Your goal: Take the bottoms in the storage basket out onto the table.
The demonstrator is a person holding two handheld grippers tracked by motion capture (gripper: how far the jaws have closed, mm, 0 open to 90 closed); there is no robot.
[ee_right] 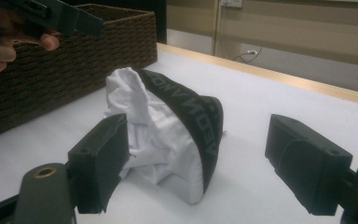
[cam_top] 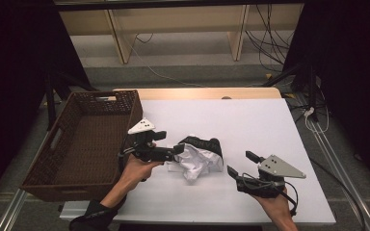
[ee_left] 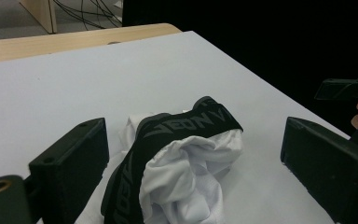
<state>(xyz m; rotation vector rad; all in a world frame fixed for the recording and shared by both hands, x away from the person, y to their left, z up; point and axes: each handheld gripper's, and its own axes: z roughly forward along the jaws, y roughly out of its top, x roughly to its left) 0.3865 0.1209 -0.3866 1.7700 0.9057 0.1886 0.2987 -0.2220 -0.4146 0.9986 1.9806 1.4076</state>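
A crumpled white garment (cam_top: pixel 200 161) with a black lettered waistband (cam_top: pixel 202 143) lies in the middle of the white-covered table (cam_top: pixel 250 120). My left gripper (cam_top: pixel 170 142) is at the garment's left side, just right of the basket. Its jaws are open, and in the left gripper view (ee_left: pixel 196 140) they stand on either side of the garment (ee_left: pixel 186 182) without closing on it. My right gripper (cam_top: pixel 241 162) is open a short way to the right of the cloth. In the right gripper view (ee_right: pixel 200 135) the garment (ee_right: pixel 163 135) sits between and just beyond its jaws.
A dark brown wicker basket (cam_top: pixel 82 144) sits at the table's left edge, empty, and is seen as a woven wall (ee_right: pixel 74 56) in the right gripper view. Cables run across the floor (cam_top: pixel 173 53) behind the table. Black curtains (cam_top: pixel 351 72) flank both sides.
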